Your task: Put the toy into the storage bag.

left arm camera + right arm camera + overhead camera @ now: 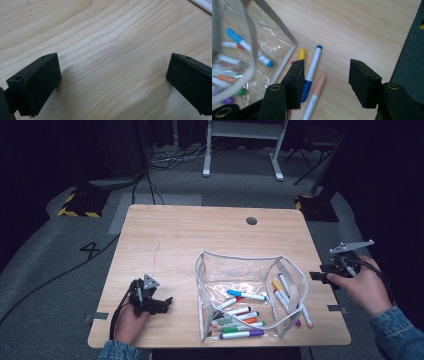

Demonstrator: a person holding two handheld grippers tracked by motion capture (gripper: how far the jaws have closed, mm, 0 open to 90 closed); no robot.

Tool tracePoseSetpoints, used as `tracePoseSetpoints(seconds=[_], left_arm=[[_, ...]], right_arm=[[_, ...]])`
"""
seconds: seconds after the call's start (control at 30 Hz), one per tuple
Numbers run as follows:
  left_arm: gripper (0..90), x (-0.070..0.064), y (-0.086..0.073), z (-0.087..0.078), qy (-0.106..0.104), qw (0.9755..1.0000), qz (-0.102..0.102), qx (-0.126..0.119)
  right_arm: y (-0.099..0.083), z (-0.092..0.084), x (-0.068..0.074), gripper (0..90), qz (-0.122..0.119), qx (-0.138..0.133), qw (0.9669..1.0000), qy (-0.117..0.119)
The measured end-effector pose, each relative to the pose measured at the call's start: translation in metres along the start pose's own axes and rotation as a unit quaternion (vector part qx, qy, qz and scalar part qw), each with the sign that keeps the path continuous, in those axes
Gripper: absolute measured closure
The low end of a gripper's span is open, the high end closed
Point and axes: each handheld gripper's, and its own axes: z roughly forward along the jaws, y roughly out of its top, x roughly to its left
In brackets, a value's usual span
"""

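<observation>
A clear plastic pouch [240,270] with white trim stands open at the table's middle front, with several coloured markers [240,322] lying in it. Beside its right wall lie a blue-capped marker [313,67], a peach-capped marker [318,87] and a yellow cap [302,53]. My right gripper [316,276] hovers at the table's right edge. In the right gripper view its jaws stand open [325,82] above the blue and peach markers, touching neither. My left gripper [167,302] rests low at the front left, jaws wide open [113,82] over bare wood.
The wooden table [175,235] has a round cable hole [251,220] at the back. Its right edge [404,50] drops to grey floor close to my right gripper. A white desk frame [206,155] and cables lie on the floor beyond.
</observation>
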Motion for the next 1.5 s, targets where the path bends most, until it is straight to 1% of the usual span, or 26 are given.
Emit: tracePoseSetpoints(seconds=[0.03,0.07,0.1,0.13,0.2,0.3,0.4,0.5,0.57,0.63,0.8,0.93,1.0,1.13,1.23,1.3,1.33,1.5], left_arm=[[0.0,0.000,0.000,0.000,0.000,1.0000,0.000,0.000],[0.0,0.000,0.000,0.000,0.000,1.0000,0.000,0.000],[0.0,0.000,0.000,0.000,0.000,1.0000,0.000,0.000],[0.0,0.000,0.000,0.000,0.000,1.0000,0.000,0.000],[0.0,0.000,0.000,0.000,0.000,1.0000,0.000,0.000],[0.0,0.000,0.000,0.000,0.000,1.0000,0.000,0.000],[0.0,0.000,0.000,0.000,0.000,1.0000,0.000,0.000],[0.0,0.000,0.000,0.000,0.000,1.0000,0.000,0.000],[0.0,0.000,0.000,0.000,0.000,1.0000,0.000,0.000],[0.0,0.000,0.000,0.000,0.000,1.0000,0.000,0.000],[0.0,0.000,0.000,0.000,0.000,1.0000,0.000,0.000],[0.0,0.000,0.000,0.000,0.000,1.0000,0.000,0.000],[0.0,0.000,0.000,0.000,0.000,1.0000,0.000,0.000],[0.0,0.000,0.000,0.000,0.000,1.0000,0.000,0.000],[0.0,0.000,0.000,0.000,0.000,1.0000,0.000,0.000],[0.0,0.000,0.000,0.000,0.000,1.0000,0.000,0.000],[0.0,0.000,0.000,0.000,0.000,1.0000,0.000,0.000],[0.0,0.000,0.000,0.000,0.000,1.0000,0.000,0.000]], right_arm=[[-0.005,0.006,-0.001,48.4,0.006,0.008,1.0000,0.002],[-0.008,0.010,-0.001,48.5,0.008,0.013,0.9999,0.004],[-0.008,0.010,-0.001,48.5,0.008,0.013,0.9999,0.004],[-0.013,0.016,-0.002,48.8,0.009,0.021,0.9997,0.006],[-0.027,0.033,-0.002,50.7,0.018,0.051,0.9985,0.010],[-0.037,0.047,-0.001,52.3,0.023,0.071,0.9972,0.011],[-0.045,0.059,0.000,53.3,0.027,0.085,0.9959,0.017],[-0.053,0.070,0.001,54.3,0.033,0.104,0.9938,0.026],[-0.056,0.076,0.001,55.0,0.032,0.111,0.9929,0.030],[-0.060,0.081,0.003,55.5,0.038,0.120,0.9915,0.033],[-0.066,0.090,0.004,58.0,0.041,0.133,0.9895,0.037],[-0.070,0.095,0.004,59.2,0.040,0.140,0.9885,0.041],[-0.073,0.098,0.003,62.2,0.042,0.143,0.9882,0.035],[-0.074,0.097,-0.001,70.3,0.047,0.148,0.9877,0.021],[-0.074,0.096,-0.003,76.2,0.060,0.148,0.9871,0.009],[-0.074,0.097,-0.004,76.9,0.065,0.146,0.9872,0.005],[-0.074,0.096,-0.004,76.9,0.070,0.148,0.9865,0.004],[-0.073,0.096,-0.006,77.1,0.073,0.146,0.9865,0.006]])
